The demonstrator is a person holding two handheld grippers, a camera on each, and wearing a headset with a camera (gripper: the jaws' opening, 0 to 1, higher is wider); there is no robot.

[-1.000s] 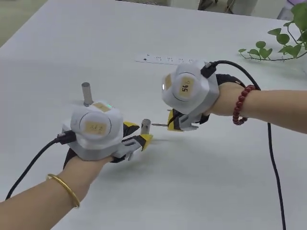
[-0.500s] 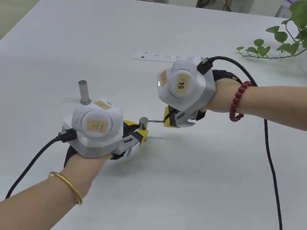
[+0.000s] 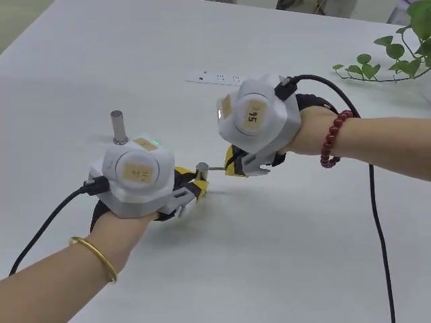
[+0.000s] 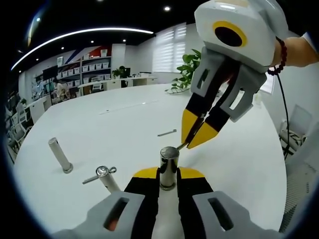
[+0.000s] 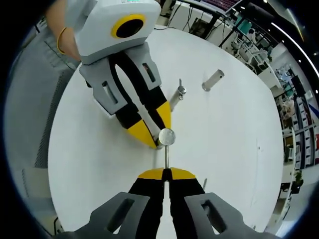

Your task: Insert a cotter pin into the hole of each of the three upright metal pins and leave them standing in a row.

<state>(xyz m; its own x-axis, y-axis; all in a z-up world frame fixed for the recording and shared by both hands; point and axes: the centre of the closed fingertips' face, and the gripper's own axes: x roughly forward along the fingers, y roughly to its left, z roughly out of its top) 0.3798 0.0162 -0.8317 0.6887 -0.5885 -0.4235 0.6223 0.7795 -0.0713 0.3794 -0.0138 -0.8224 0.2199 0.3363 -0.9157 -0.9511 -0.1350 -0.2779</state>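
Right now the left gripper [image 4: 168, 175] is clamping its jaws around the upright silver cylindrical metal pin [image 4: 169, 160] on the white table [image 4: 104, 130], while the right gripper [image 5: 167, 174] is pinching a thin steel cotter pin [image 5: 166, 156] between closed jaws, tip touching that pin's head.

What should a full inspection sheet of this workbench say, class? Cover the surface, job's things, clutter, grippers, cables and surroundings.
Surface: white table.
Job's things: first metal pin upright in the left gripper's jaws; second pin already carries a cotter pin; third pin stands bare; spare cotter pin lies loose.
Clutter: power strip.
Grippers: left gripper shut on the first metal pin; right gripper shut on a held cotter pin, its tip at that pin's top.
Cables: black cables trail from both grippers.
Surroundings: leafy plant; office desks and shelves behind.
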